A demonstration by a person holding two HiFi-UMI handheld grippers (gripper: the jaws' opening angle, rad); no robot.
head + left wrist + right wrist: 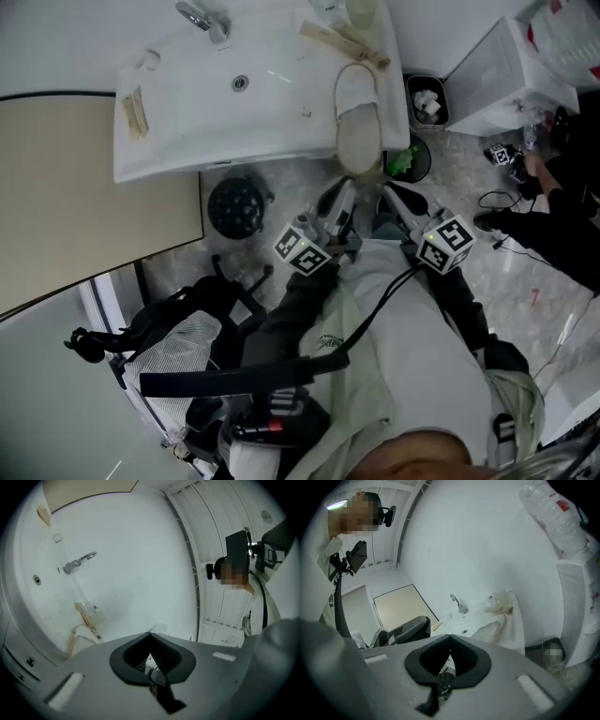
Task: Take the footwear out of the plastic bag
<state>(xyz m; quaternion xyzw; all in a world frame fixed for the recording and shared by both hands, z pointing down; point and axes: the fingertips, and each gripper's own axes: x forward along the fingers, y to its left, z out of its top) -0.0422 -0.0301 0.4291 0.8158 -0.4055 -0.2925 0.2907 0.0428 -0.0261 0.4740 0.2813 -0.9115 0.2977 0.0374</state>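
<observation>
A pale slipper [356,117] lies on the right end of the white washbasin counter [187,141]; I cannot tell whether a clear bag wraps it. It also shows low left in the left gripper view as the slipper [80,638], and in the right gripper view as the slipper [491,630]. My left gripper [339,199] and right gripper [397,197] hover side by side just below the counter's front edge, short of the slipper. Both are shut with nothing between their jaws, as seen on the left gripper [150,637] and right gripper [450,639].
A tap [204,17] and wrapped toiletries [343,39] sit on the basin. A small bin [427,101] and a white appliance [511,75] stand to the right, where a person [558,211] crouches. A black round object [234,204] and a black chair [178,347] are on the floor.
</observation>
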